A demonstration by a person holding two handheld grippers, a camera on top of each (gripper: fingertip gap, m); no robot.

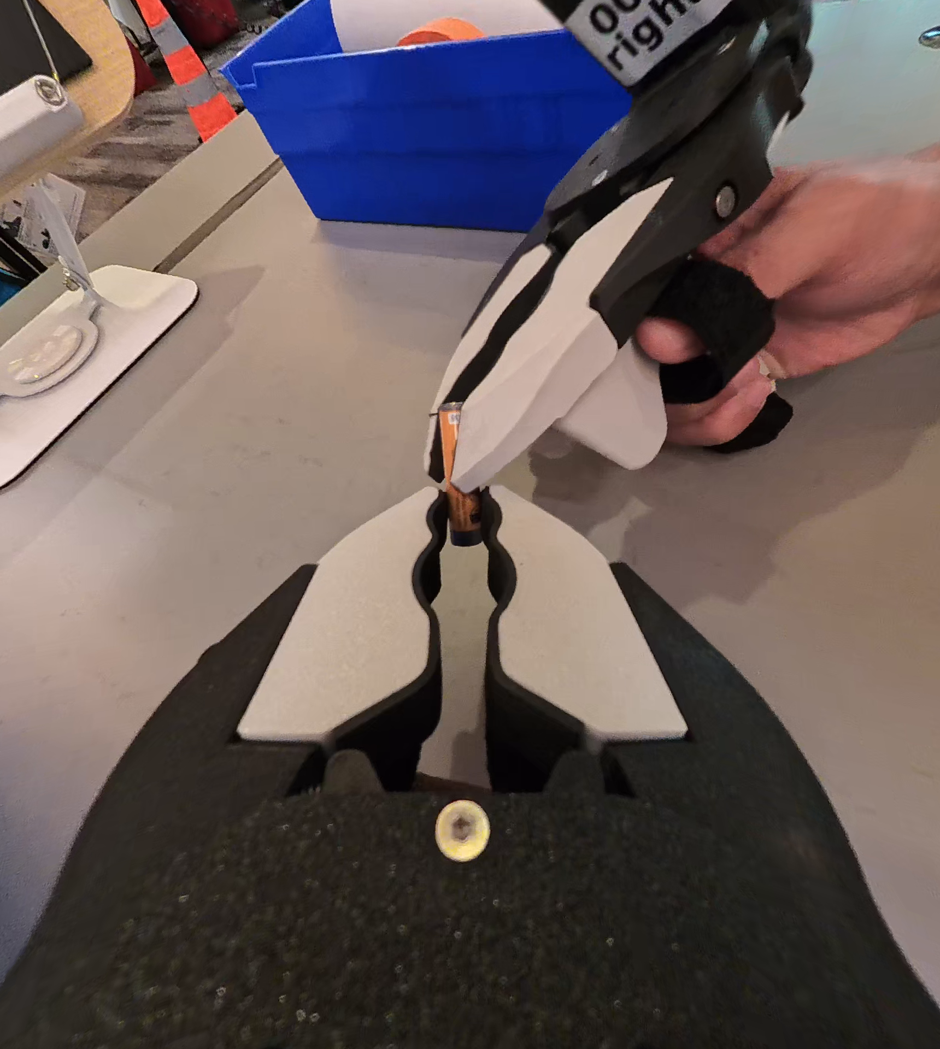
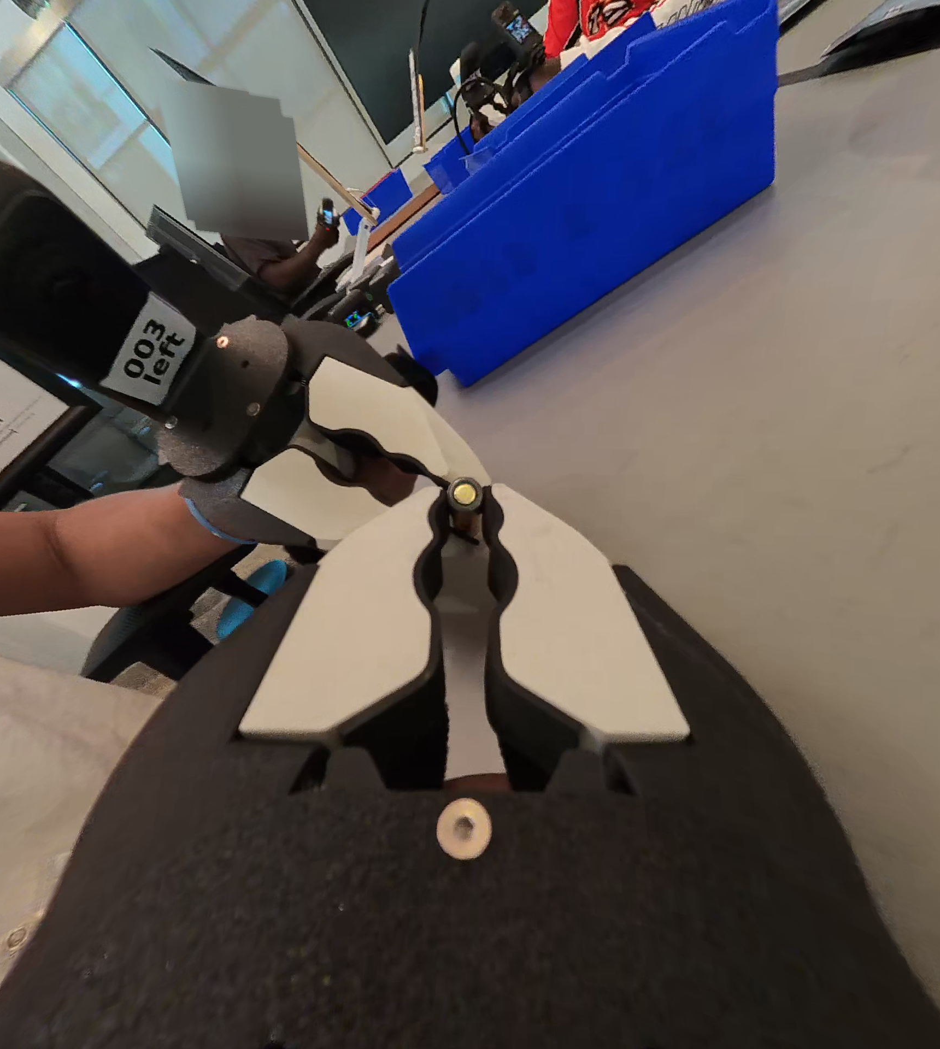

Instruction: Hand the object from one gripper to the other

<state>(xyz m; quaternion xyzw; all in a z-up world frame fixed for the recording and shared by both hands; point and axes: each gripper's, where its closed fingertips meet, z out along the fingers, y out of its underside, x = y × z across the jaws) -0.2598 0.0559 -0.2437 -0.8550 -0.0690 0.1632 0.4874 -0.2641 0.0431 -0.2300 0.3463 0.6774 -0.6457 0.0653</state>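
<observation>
- Left claw (image 1: 463, 519): lower end of the battery (image 1: 463, 522) is gripped.
- Right claw (image 2: 465, 499): upper end is clamped.
- Blue bin (image 1: 428, 130) is seen on the table (image 1: 286, 397).

Battery (image 1: 463, 511): small cylindrical cell, orange/copper body w/ dark blue-black band at the lower end. Roughly upright, slightly tilted, held in the air above the grey bench. In left wrist view, lower part sits between left gripper's finger tips (image 1: 425, 511), upper part between right gripper's fingers (image 1: 490, 448); mid-section hidden behind a white finger. In right wrist view it is seen end-on (image 2: 466, 492): round metal cap, dark rim, body mostly hidden.
</observation>
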